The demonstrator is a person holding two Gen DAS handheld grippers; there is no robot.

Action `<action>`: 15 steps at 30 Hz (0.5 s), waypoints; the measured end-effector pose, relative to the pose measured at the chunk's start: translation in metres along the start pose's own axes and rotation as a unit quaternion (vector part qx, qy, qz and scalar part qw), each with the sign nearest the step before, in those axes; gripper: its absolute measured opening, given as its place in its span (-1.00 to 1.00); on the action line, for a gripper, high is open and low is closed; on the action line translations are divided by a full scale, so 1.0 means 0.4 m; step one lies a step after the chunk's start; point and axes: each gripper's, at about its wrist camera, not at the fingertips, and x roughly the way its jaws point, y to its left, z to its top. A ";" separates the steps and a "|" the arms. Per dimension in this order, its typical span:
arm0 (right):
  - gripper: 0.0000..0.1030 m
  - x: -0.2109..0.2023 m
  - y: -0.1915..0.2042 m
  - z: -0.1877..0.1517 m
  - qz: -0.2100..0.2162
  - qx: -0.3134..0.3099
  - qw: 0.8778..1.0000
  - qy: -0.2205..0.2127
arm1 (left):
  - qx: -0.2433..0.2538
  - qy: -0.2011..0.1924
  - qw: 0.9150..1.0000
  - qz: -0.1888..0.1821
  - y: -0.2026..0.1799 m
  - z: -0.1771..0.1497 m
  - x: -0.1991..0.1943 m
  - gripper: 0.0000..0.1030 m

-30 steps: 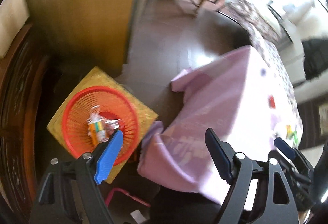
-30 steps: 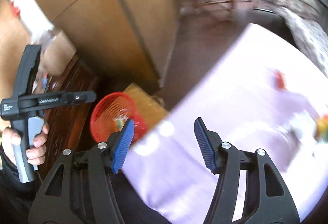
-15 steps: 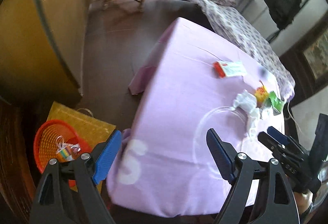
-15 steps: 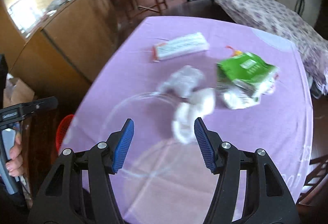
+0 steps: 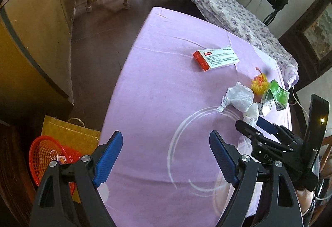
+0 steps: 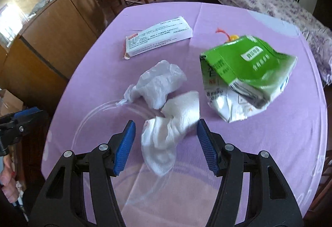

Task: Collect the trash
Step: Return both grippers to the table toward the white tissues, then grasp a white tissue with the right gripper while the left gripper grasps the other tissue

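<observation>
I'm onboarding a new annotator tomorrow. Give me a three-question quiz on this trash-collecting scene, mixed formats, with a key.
1. True or false: the right tool is clamped shut on the green packet.
2. Which item lies nearest the right tool's tips? A. white-and-red box B. crumpled white tissue C. yellow mesh ball
3. Fill in: the red basket sits on the ____, not on the table.

Key: 1 false; 2 B; 3 floor
</observation>
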 end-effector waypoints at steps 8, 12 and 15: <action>-0.35 -0.008 0.009 -0.003 -0.038 -0.024 0.999 -0.007 | 0.018 0.004 1.000 0.000 -0.045 0.019 0.022 0.63; -0.51 -0.027 0.002 -0.010 -0.047 -0.031 0.998 -0.011 | 0.037 0.007 0.999 0.002 -0.081 0.026 0.039 0.63; -0.51 -0.052 -0.011 -0.022 -0.043 -0.027 0.999 -0.014 | 0.057 0.012 0.998 0.002 -0.120 0.034 0.057 0.63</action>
